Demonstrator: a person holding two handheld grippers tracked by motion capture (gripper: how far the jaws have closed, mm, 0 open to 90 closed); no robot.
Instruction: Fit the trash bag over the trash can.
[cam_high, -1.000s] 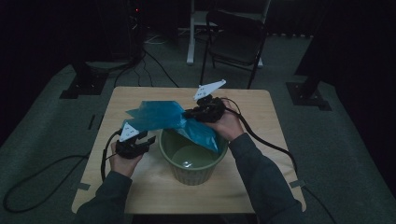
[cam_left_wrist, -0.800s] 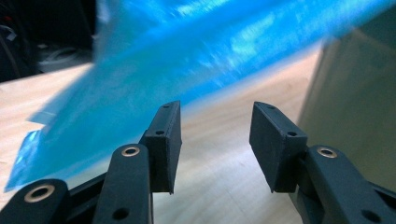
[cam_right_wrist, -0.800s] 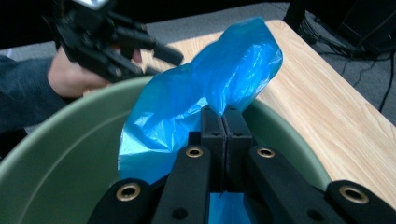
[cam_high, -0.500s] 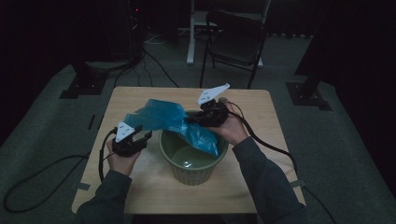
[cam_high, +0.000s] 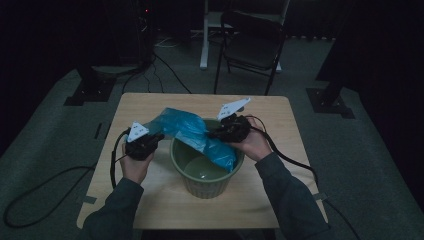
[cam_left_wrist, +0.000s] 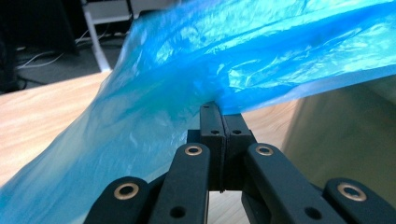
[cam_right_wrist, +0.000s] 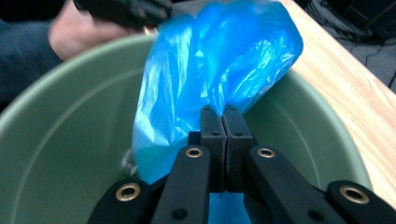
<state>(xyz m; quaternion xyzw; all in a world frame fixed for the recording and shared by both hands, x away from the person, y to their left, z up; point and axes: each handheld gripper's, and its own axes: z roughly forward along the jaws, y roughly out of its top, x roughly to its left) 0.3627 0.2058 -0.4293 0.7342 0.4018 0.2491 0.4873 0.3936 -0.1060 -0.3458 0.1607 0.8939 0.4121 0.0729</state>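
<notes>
Roughly, near to far:
Near table edge: bare wood lies between the person's forearms and the green bucket (cam_high: 206, 172), which stands just short of the middle of the table (cam_high: 150, 210).
Bucket contents: one end of the blue plastic bag (cam_high: 197, 136) hangs inside over the right of the rim; the pale bottom looks bare otherwise.
Left gripper (cam_high: 150, 141): just left of the bucket, its jaws have just been closing and now pinch the bag's left end (in the left gripper view (cam_left_wrist: 223, 116) the film bunches at the tips).
Right gripper (cam_high: 220, 132): at the bucket's far-right rim, jaws pressed together on the bag's other edge (cam_right_wrist: 224, 116).
Bag span: stretched between both grippers, above the rim's far-left part.
Far table edge: open wood behind the bag.
Beyond: a folding chair (cam_high: 252, 45) on the dark floor, well apart.
</notes>
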